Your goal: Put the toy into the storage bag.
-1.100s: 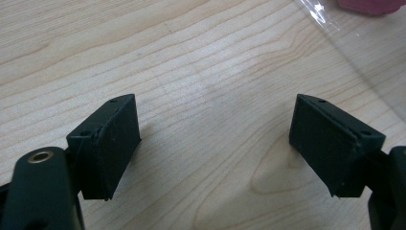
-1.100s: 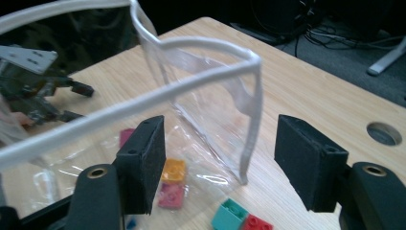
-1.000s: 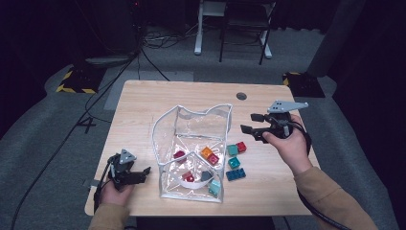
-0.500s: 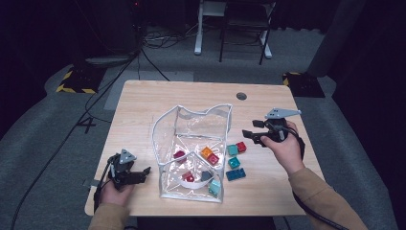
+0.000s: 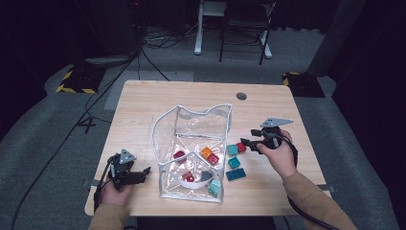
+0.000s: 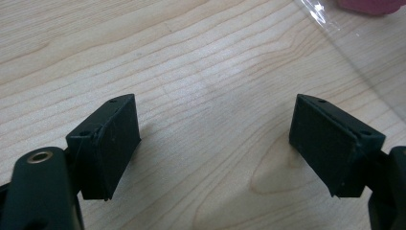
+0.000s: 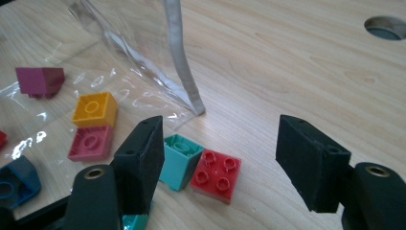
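While the right gripper [image 5: 245,142] hangs low over the wooden table [image 5: 143,105] just to the right of the clear plastic bag [image 5: 191,120], its 2 jaws stand wide apart with nothing pressed between them. In the right gripper view the red 4-stud brick [image 7: 215,175] lies on the wood in the gap ahead of the jaws, nearer the left one, and a teal brick [image 7: 179,159] sits touching its left side, partly behind that jaw. Neither pad touches the red brick. From the high view these 2 bricks lie side by side just beside the bag's right wall, right under the gripper's tips, with 2 more loose bricks, a teal one [image 5: 234,162] and a dark blue one [image 5: 235,174], a little nearer the person.

Inside the bag, seen through the plastic, lie an orange brick [image 7: 95,109], a pink brick [image 7: 90,143], a magenta brick [image 7: 40,80] and a dark blue piece [image 7: 14,181]. The bag's grey seam [image 7: 184,72] runs down to the table just beyond the teal brick.

Over at the near left corner of the table, well apart from the bag, the left gripper [image 5: 142,173] rests low. Its jaws also gape open over bare wood, holding nothing.
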`<state>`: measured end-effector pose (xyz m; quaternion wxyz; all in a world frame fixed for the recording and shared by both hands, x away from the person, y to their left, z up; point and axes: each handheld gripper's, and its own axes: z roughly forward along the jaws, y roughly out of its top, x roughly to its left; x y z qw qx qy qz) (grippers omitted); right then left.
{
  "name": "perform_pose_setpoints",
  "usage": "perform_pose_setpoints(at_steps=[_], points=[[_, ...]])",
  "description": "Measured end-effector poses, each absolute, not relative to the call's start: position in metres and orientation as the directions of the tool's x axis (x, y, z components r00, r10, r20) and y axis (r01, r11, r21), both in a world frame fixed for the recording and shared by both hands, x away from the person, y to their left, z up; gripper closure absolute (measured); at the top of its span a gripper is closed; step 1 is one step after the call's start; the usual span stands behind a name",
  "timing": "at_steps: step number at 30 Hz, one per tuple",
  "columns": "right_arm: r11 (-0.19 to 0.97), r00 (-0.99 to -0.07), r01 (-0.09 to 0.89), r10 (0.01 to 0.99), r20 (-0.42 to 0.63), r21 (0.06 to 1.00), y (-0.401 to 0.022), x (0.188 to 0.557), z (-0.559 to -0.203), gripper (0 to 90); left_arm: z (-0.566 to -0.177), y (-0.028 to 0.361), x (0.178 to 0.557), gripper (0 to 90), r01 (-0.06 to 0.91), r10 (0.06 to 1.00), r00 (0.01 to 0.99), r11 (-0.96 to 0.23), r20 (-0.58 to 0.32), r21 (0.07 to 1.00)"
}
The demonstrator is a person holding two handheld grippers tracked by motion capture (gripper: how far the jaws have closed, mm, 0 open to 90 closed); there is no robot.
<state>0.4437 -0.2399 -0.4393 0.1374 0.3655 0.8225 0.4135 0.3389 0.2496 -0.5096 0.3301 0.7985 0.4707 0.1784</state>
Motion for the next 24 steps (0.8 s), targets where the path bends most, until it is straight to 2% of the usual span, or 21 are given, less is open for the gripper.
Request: perform_pose_setpoints(at_steps=[24], points=[[0.406, -0.656, 0.554, 0.751, 0.080, 0.726, -0.234, 0.451, -0.489, 34.9, -0.510, 0.250, 0.339, 18.0, 0.634, 0.870, 0.493, -0.339, -0.025, 0.695]])
